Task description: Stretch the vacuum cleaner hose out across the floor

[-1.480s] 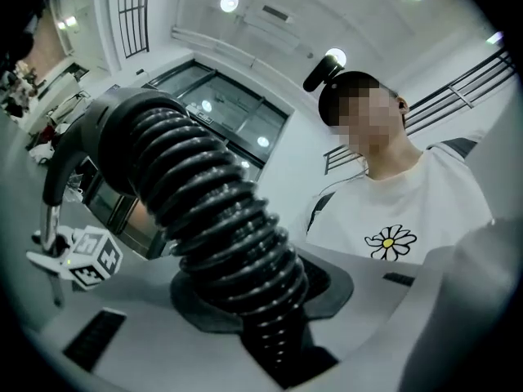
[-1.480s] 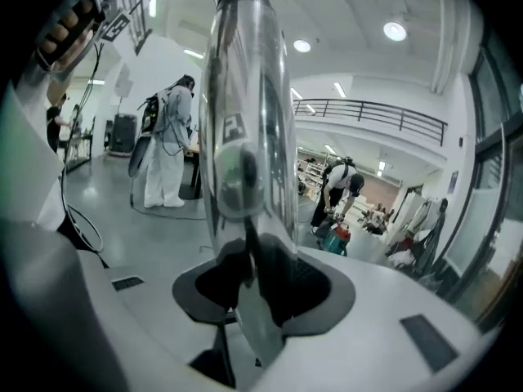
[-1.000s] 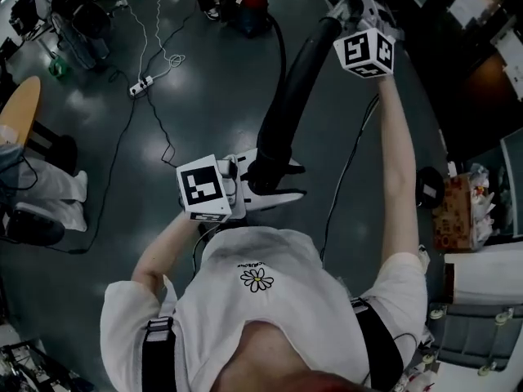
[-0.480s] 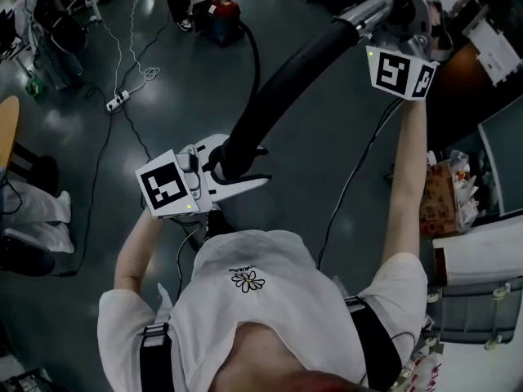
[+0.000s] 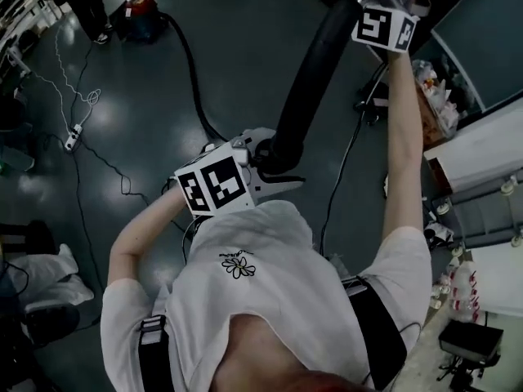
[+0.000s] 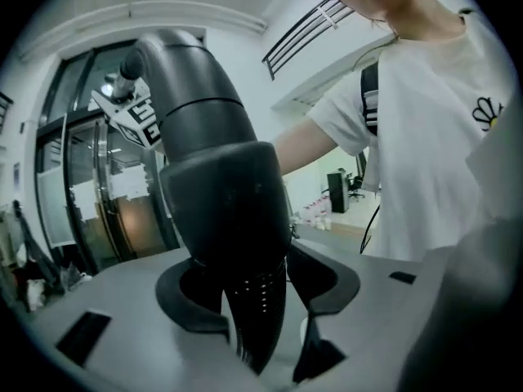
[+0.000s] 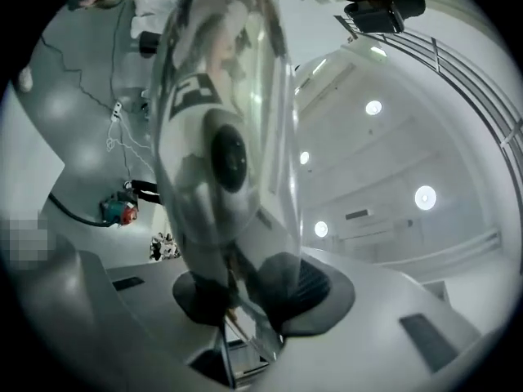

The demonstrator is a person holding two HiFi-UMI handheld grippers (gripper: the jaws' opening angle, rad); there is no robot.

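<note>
Head view: left gripper [image 5: 278,163] jaws just opened round hose [image 5: 315,72], right gripper [image 7: 245,300] clamps wand [image 7: 221,129]

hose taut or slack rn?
Slack: the hose runs in a curve across the floor from the vacuum cleaner towards the person, not in a straight line.

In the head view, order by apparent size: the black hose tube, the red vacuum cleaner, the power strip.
Largest: black hose tube; it is nearest the camera.
Then red vacuum cleaner, far off.
Smallest: power strip.
</note>
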